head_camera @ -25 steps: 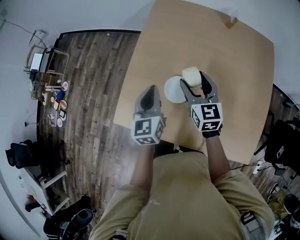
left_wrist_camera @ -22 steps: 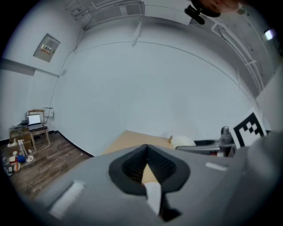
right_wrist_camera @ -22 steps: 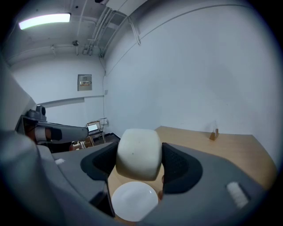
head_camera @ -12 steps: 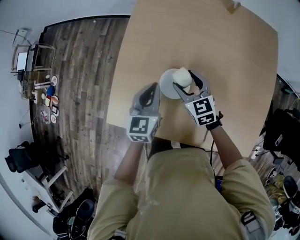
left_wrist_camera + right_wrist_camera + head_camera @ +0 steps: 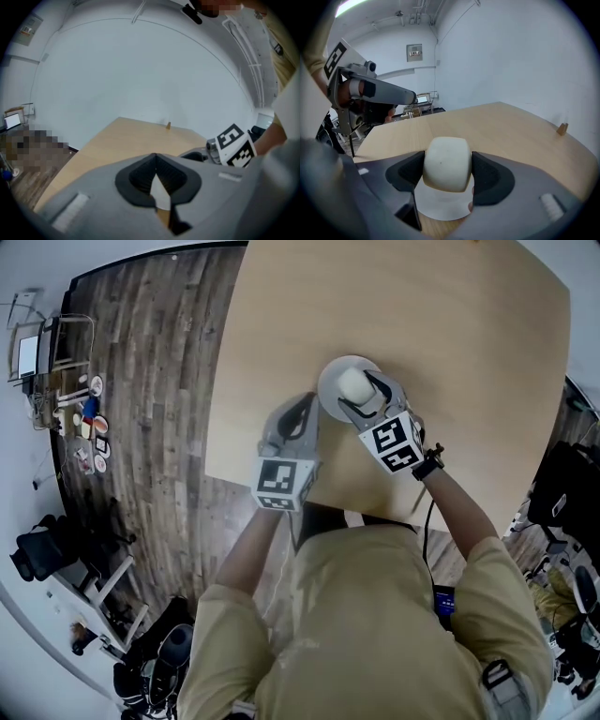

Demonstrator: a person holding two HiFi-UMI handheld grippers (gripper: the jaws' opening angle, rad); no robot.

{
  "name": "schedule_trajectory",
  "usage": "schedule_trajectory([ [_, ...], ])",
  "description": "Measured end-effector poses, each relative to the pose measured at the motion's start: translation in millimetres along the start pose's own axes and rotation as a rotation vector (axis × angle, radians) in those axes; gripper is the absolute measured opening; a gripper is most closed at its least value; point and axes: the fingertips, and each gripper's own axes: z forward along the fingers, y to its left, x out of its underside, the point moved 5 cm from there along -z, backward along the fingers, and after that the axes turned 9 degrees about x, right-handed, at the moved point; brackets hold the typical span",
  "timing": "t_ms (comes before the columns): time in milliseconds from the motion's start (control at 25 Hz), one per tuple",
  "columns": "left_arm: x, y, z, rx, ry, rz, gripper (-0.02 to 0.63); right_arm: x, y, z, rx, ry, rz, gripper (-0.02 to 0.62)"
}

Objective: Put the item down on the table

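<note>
The cream, rounded item (image 5: 446,164) sat clamped between the right gripper's (image 5: 362,392) two dark pads, directly over a white round plate (image 5: 328,388) lying on the wooden table (image 5: 459,343). Just beside the plate, the left gripper (image 5: 156,160) hung with its jaws pressed together, holding nothing.

grippers (image 5: 302,407) (image 5: 356,396) — 2 | cream item (image 5: 446,164) — 1 | white plate (image 5: 329,381) — 1 | table (image 5: 450,343) — 1 | small block (image 5: 562,127) — 1

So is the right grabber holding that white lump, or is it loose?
Holding it. The right gripper's black pads press both sides of the white lump, above a white plate.
</note>
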Motion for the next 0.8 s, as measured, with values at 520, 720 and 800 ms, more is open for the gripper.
schedule_trajectory([
  [520,27,-4,-3,-0.025,0.024,-0.035,0.000,22,15,38,-0.002,0.155,-0.068,0.318],
  [720,19,-10,-9,-0.039,0.000,-0.069,0.000,31,18,42,-0.015,0.224,-0.073,0.319],
  [800,15,-12,-12,-0.050,-0.013,-0.078,0.000,30,19,41,-0.014,0.246,-0.076,0.320],
])
